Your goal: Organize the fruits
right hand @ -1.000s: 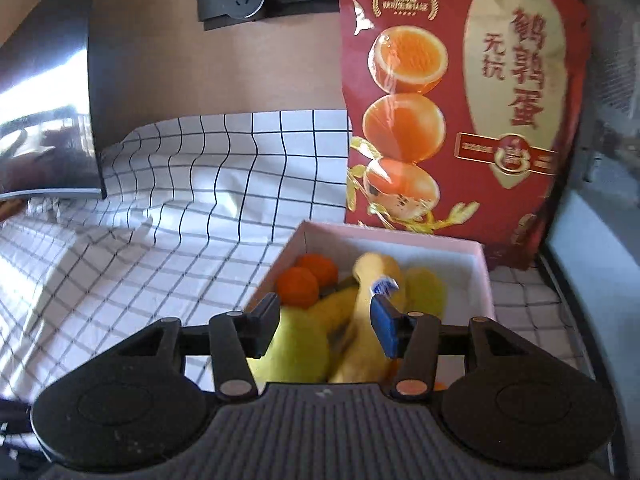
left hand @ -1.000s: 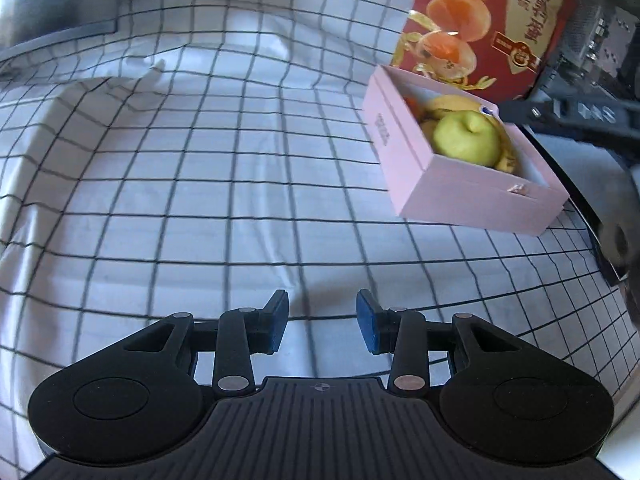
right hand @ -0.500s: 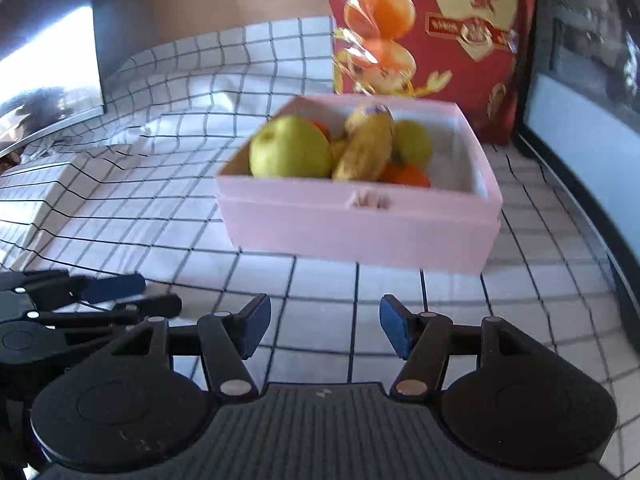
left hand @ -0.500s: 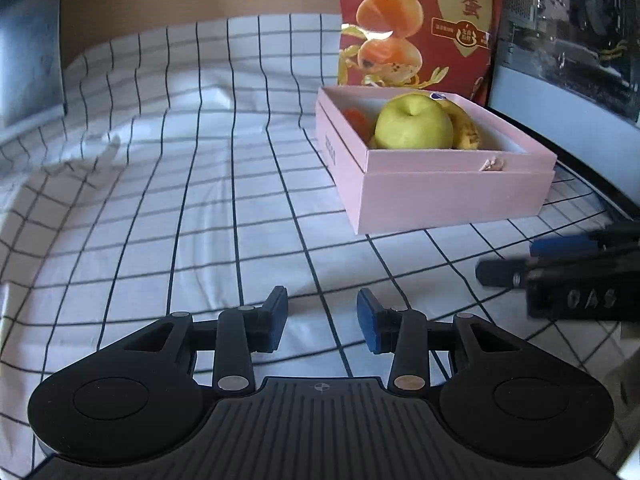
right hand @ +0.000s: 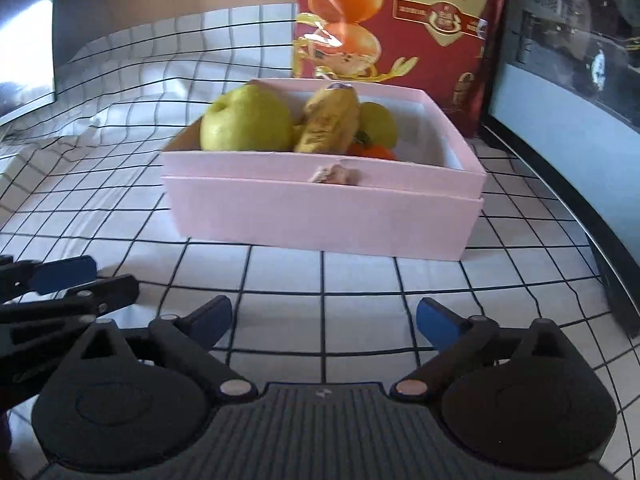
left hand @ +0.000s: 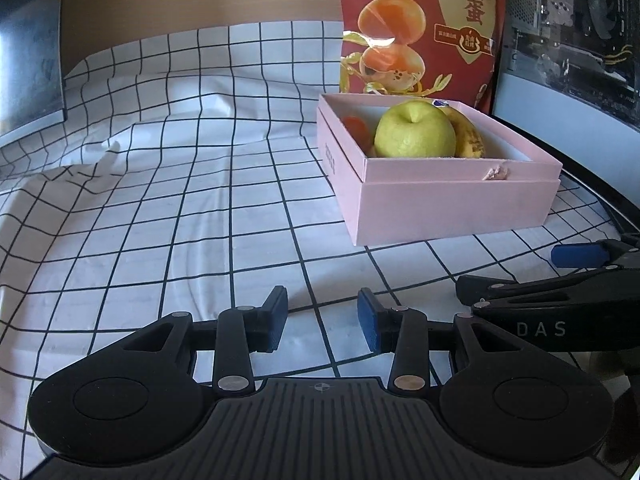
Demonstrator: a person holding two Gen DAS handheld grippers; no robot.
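Observation:
A pink box (left hand: 456, 196) (right hand: 320, 216) stands on the checked cloth. It holds a green apple (left hand: 416, 130) (right hand: 246, 120), a banana (left hand: 466, 132) (right hand: 330, 120), a second green fruit (right hand: 378, 122) and orange fruits (left hand: 354, 126) (right hand: 370, 150). My left gripper (left hand: 322, 316) is open and empty, low over the cloth in front and left of the box. My right gripper (right hand: 324, 316) is open wide and empty, in front of the box. Each gripper shows at the edge of the other's view.
A red snack bag (left hand: 420, 28) (right hand: 396, 32) stands right behind the box. A dark monitor and a computer case (left hand: 572, 40) line the right side. A dark screen (left hand: 28, 60) stands at far left. The cloth (left hand: 180, 200) is wrinkled at left.
Both grippers have pulled back from the box and come down low over the cloth. The right gripper left the fruit in the box and opened wider.

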